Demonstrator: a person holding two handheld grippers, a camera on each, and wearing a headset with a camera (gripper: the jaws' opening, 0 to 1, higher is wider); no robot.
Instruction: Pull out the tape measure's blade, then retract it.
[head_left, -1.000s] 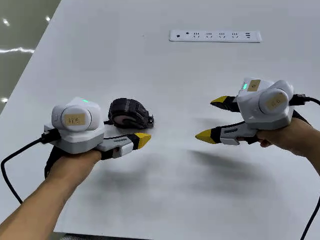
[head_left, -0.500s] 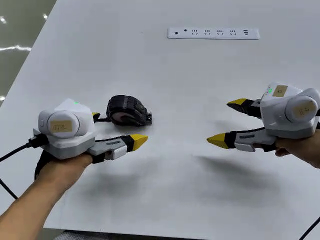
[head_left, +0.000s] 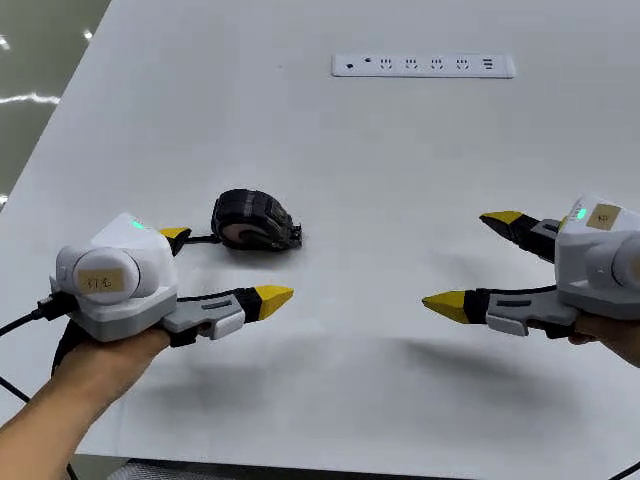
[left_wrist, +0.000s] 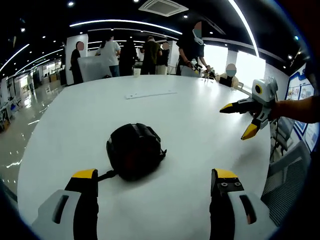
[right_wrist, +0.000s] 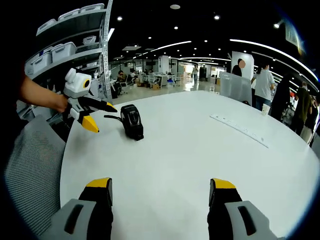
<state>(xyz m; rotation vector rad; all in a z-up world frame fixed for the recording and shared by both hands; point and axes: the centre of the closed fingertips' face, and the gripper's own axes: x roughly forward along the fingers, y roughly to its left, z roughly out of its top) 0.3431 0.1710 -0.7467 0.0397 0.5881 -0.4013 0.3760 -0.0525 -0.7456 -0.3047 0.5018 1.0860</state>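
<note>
The black tape measure (head_left: 255, 221) lies loose on its side on the white table (head_left: 380, 150), its blade apparently fully wound in. It sits just ahead of the left claw (head_left: 225, 264), whose jaws are spread wide and hold nothing. The right claw (head_left: 472, 258) hovers well apart on the other side, also wide and empty. The main risk I see is the case itself: it is rounded and sits on a smooth top, so an off-centre squeeze could send it skidding or spinning out. A thin strap trails from it towards the left claw's far tip and might get pinched instead of the body. If the case is not held firmly, a pull on the blade would likely drag the whole thing along. The blade's end tab is too small to make out here, so the right claw could miss it.
</note>
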